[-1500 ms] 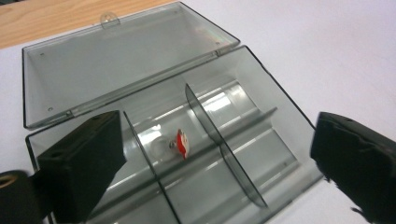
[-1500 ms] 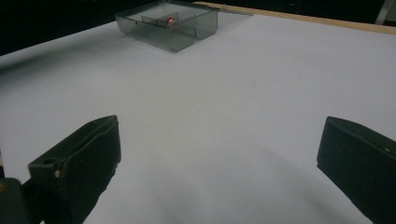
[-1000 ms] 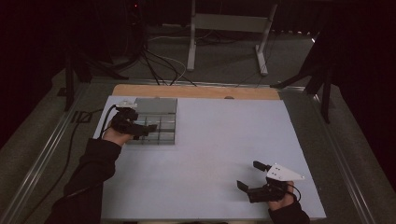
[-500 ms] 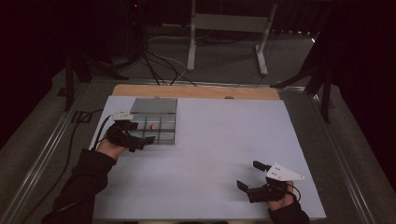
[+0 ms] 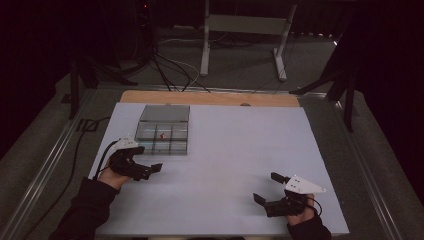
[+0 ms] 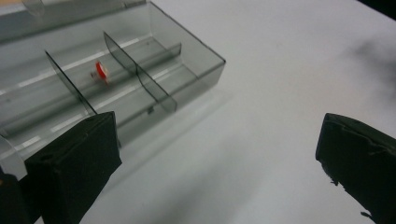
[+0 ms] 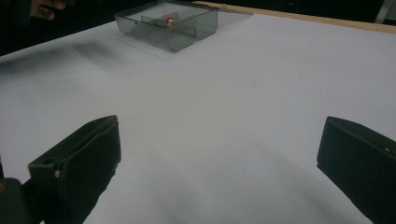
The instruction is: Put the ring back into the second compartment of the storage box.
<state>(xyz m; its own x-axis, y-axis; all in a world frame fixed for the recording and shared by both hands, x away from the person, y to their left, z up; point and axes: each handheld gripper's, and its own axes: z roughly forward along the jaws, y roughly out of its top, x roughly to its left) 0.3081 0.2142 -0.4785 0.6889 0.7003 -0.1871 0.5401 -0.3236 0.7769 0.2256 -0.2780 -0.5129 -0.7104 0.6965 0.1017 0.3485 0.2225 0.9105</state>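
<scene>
A clear grey divided box (image 5: 175, 142) lies on the white table at the far left, its lid folded back. A small red and white piece (image 5: 162, 135) sits in one of its middle compartments. My left gripper (image 5: 149, 171) rests just in front of the box's near left corner, open and empty. In the left gripper view the box (image 6: 196, 51) and the red piece (image 6: 101, 71) lie ahead to the left of the spread jaws. My right gripper (image 5: 267, 187) stays open and empty near the front right edge. The right gripper view shows the box (image 7: 187, 32) far off.
The white sheet (image 5: 240, 145) covers the table, with a wooden strip (image 5: 210, 98) along the far edge. A cable (image 5: 102, 157) trails from the left gripper over the left edge. A metal stand (image 5: 240, 30) and floor cables lie beyond the table.
My left gripper has drawn back from over the box toward the near left side of the table. The right gripper has stayed put.
</scene>
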